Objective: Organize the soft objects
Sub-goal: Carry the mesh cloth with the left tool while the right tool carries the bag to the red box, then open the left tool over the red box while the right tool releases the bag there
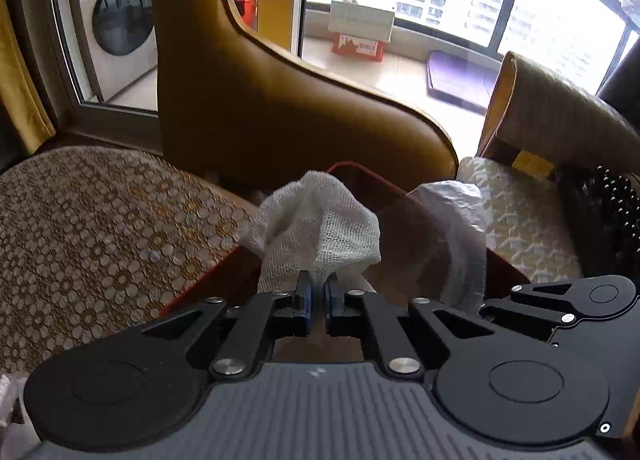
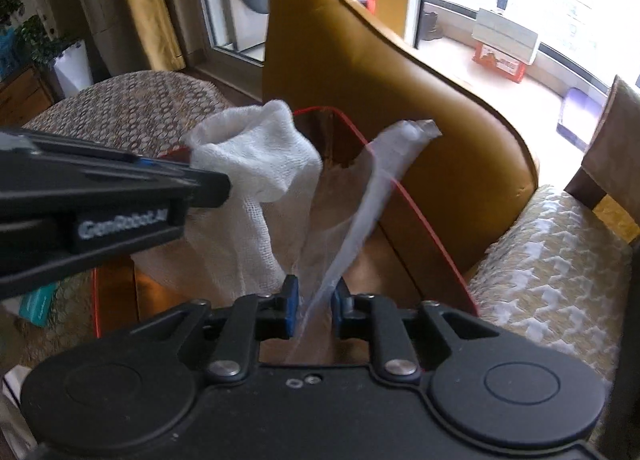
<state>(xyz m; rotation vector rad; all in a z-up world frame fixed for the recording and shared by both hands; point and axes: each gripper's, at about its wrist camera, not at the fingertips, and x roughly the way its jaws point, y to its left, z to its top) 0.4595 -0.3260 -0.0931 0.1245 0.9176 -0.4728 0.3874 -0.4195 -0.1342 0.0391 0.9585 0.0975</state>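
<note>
Armchair: mustard-yellow armchair (image 1: 256,107), its tall back and curved arm rising just behind the box; it is the landmark for everything below.
Box: brown box with a red rim (image 2: 416,219), open-topped, directly in front of the armchair, with patterned seat cushions to either side.
Gauze cloth: white gauze cloth (image 1: 316,223) bunched over the box's near edge, below the armchair's arm.
Plastic film: a clear plastic film (image 2: 360,219) stands up beside the gauze cloth, over the box mouth.
Left tool: left tool (image 1: 318,296) tilts steeply down toward the box, its blue pads pressed together on a fold of the gauze cloth.
Right tool: right tool (image 2: 314,300) also angles downward, its pads apart, the film running loose through the gap.
Left view only: the pinch on the gauze, seen head-on.
Right view only: the left tool from the side, entering at left, plus houseplants (image 2: 24,31) far left of the armchair.
</note>
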